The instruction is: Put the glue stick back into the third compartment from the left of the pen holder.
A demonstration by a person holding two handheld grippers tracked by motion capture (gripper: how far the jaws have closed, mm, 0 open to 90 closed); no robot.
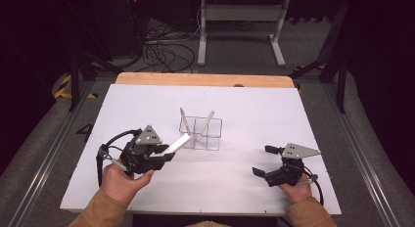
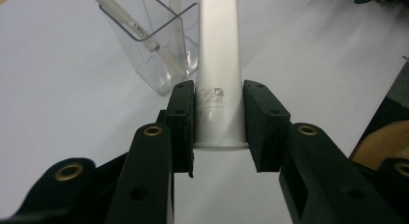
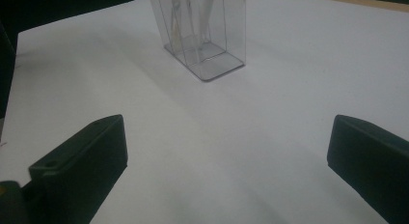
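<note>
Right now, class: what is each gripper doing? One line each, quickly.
Left gripper: closed on a silvery white tube, aimed at the clear organiser.
Right gripper: open, holding nothing, above the white table.

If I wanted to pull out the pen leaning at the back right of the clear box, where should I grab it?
Grab the pen by its top end, coming from above. That end sticks out over the rim of the clear box and leans right; the walls block the lower part. The open right gripper is probably handiest.
</note>
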